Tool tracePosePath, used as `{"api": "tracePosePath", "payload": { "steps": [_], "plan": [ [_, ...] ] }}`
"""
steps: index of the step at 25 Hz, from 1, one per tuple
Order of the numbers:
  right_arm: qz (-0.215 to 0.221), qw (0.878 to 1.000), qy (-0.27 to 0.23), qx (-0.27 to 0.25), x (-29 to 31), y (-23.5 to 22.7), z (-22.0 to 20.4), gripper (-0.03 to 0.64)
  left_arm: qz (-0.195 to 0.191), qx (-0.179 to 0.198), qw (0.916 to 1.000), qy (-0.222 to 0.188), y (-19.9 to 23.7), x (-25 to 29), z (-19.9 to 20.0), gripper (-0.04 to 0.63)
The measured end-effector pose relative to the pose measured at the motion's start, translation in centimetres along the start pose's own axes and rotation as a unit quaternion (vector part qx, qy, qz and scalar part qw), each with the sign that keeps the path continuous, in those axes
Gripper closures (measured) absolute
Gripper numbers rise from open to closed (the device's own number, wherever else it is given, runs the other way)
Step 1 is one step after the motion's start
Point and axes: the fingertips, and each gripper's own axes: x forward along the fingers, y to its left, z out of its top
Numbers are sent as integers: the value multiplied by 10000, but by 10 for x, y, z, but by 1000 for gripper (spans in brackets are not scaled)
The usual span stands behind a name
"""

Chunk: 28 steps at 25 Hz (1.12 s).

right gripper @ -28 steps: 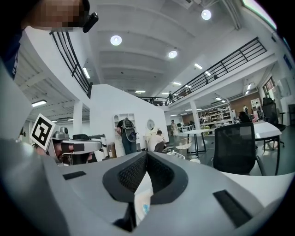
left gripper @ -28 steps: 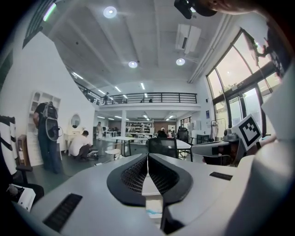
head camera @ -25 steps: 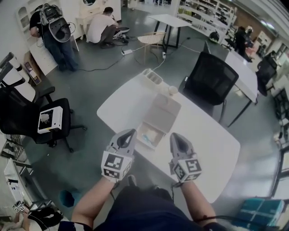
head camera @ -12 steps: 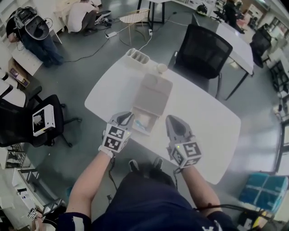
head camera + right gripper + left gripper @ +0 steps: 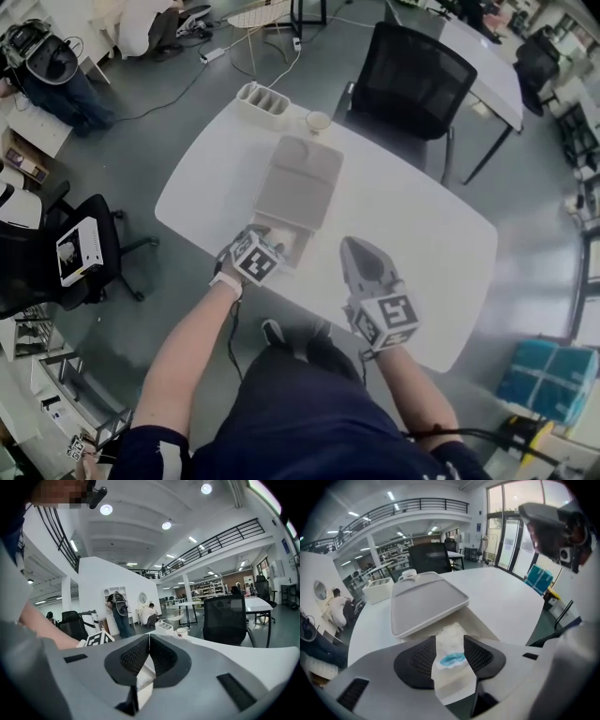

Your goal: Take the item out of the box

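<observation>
While the left gripper (image 5: 450, 639) reaches down into the open box (image 5: 479, 623), its jaws are opening. The item (image 5: 452, 660), a white crinkled packet with a blue mark, lies in the gap between them, inside the box. The pads do not appear to press on it. This placement is judged to be a straddle ahead of a grasp: the jaws widen so that each pad can pass one side of the packet.

The lid (image 5: 298, 183) lies folded back flat, away from the person, which leaves the box clear for access from above.

The right gripper (image 5: 149, 638) hovers above the surface (image 5: 422, 244) beside the box and apart from it. Its jaws are together with nothing between them, probably to stay clear of the working side.

The surface is white with rounded corners. At its far end stand a white organiser (image 5: 261, 101) and a cup (image 5: 319, 120), and a black chair (image 5: 422, 80) sits behind. The room is an open hall with a grey floor, more desks, shelving and a railed upper gallery — people are working well away.
</observation>
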Motion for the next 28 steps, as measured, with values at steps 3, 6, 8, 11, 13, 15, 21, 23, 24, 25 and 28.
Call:
{"api": "tracePosePath", "payload": {
  "steps": [3, 6, 8, 11, 13, 15, 21, 23, 24, 25, 28],
  "plan": [
    [-75, 9999, 64, 17, -2, -4, -2, 600, -84, 189, 9985, 502, 1, 22, -7, 359],
    [-134, 9998, 145, 55, -3, -9, -8, 600, -130, 216, 9966, 782, 2, 34, -10, 347],
    [-163, 9997, 167, 83, -4, -12, -12, 600, -109, 279, 9956, 893, 3, 38, -11, 347],
    [-154, 9997, 159, 110, -6, -15, -17, 600, -200, 367, 9941, 1001, -2, 43, -12, 383],
    [-119, 9998, 152, 100, -7, -16, -18, 600, -221, 372, 9941, 995, -5, 45, -12, 437],
    [-106, 9998, 157, 100, -7, -16, -18, 600, -189, 379, 9945, 959, -6, 45, -11, 511],
    [-50, 9997, 190, 106, -7, -15, -17, 600, -305, 656, 9934, 887, -14, 41, -12, 552],
    [-48, 9998, 184, 79, -7, -14, -13, 600, -297, 732, 9928, 899, -15, 38, -14, 554],
    [-43, 9998, 171, 76, -6, -14, -12, 600, -270, 782, 9925, 905, -15, 36, -15, 554],
    [-41, 9998, 157, 83, -6, -15, -11, 600, -233, 840, 9921, 905, -14, 34, -15, 555],
    [-30, 9999, 140, 97, -4, -14, -8, 600, -93, 959, 9924, 772, -11, 24, -12, 555]
  ]
}}
